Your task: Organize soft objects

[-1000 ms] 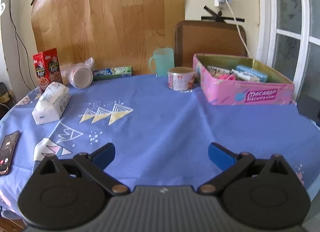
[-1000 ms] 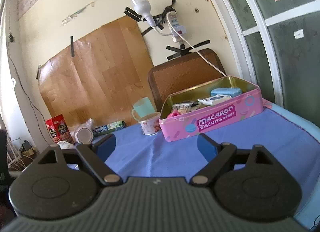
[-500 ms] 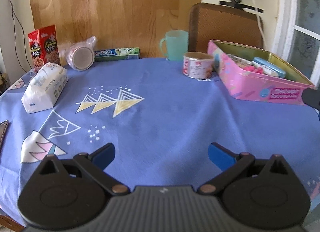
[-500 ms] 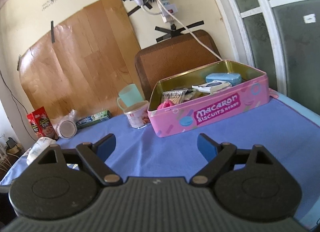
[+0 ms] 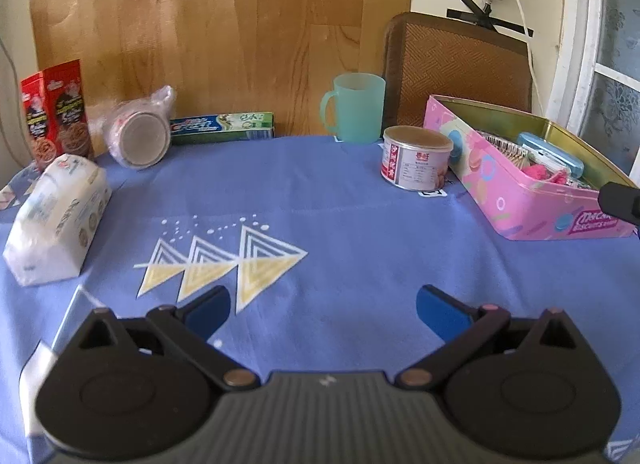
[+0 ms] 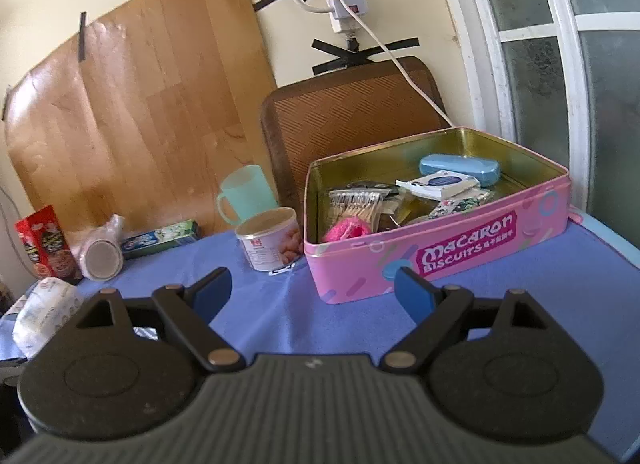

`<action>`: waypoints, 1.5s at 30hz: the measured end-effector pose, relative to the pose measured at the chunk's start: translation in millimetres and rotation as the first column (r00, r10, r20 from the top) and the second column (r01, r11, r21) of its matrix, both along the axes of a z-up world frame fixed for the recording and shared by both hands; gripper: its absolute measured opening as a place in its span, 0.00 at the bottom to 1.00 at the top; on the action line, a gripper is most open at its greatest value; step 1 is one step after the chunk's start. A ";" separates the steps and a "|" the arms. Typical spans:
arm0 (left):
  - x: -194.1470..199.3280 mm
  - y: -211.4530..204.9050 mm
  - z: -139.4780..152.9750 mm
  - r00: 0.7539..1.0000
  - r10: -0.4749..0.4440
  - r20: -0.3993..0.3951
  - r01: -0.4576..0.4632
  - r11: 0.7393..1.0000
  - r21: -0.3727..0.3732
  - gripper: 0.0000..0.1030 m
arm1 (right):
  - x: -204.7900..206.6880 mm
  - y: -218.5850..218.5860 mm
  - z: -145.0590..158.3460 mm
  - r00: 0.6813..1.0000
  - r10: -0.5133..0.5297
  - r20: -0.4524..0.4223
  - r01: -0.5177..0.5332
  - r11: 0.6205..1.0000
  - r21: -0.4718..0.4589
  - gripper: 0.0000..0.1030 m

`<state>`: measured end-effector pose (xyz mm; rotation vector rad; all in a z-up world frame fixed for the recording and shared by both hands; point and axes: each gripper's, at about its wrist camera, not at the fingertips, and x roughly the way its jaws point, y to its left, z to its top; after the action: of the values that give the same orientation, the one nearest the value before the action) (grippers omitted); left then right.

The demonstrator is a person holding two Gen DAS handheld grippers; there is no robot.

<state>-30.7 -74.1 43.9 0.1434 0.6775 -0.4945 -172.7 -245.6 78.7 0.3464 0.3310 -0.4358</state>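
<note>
The soft white tissue pack (image 5: 56, 219) lies at the left side of the blue-clothed bench (image 5: 340, 232), just in front of a red snack box (image 5: 56, 111). Well apart at the right, the open pink tin (image 6: 436, 256) holds a fluffy pink scrunchie (image 6: 346, 231). Left tool (image 5: 322, 306) and right tool (image 6: 314, 288) both hang spread, holding nothing.

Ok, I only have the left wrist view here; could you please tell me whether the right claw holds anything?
Observer: No, the right claw is open and empty, in front of the pink tin.
Operator: Thank you; what lies beside the blue case inside?
Observer: A white packet rests against the blue case.
Operator: And the fluffy pink thing?
Observer: The pink scrunchie sits in the tin's near-left corner, beside cotton swabs.
</note>
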 end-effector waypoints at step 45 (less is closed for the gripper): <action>-72.1 -61.0 17.6 0.990 -0.112 0.082 0.103 0.989 0.106 1.00 | -72.1 -20.2 -9.6 0.986 -0.049 0.162 0.038 0.997 0.072 0.88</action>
<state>-102.8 -135.1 61.5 0.2972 0.6109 -0.5544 -244.9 -265.9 69.1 0.4548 0.1785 -0.4361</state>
